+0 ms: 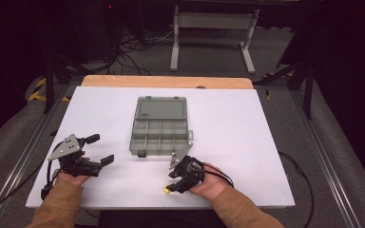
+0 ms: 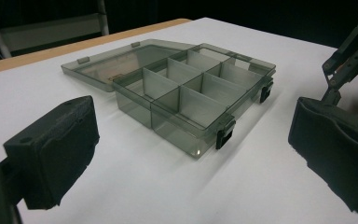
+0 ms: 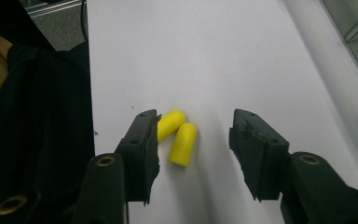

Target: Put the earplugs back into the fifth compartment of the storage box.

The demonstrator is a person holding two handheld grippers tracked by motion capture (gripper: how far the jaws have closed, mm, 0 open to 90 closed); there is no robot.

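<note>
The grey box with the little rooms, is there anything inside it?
The grey box lies open, lid flat. The compartments in view look empty. Far ones are partly hidden by dividers. Two yellow earplugs lie between the right gripper's jaws.

Two small yellow foam earplugs (image 3: 177, 136) lie side by side on the white table between the right gripper's (image 3: 193, 149) parted jaws, nearer one jaw.

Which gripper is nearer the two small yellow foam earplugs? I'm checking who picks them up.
Right. The right gripper hangs over the two yellow foam earplugs, jaws apart on either side, one jaw close against them. The left gripper is far across the white table.
</note>
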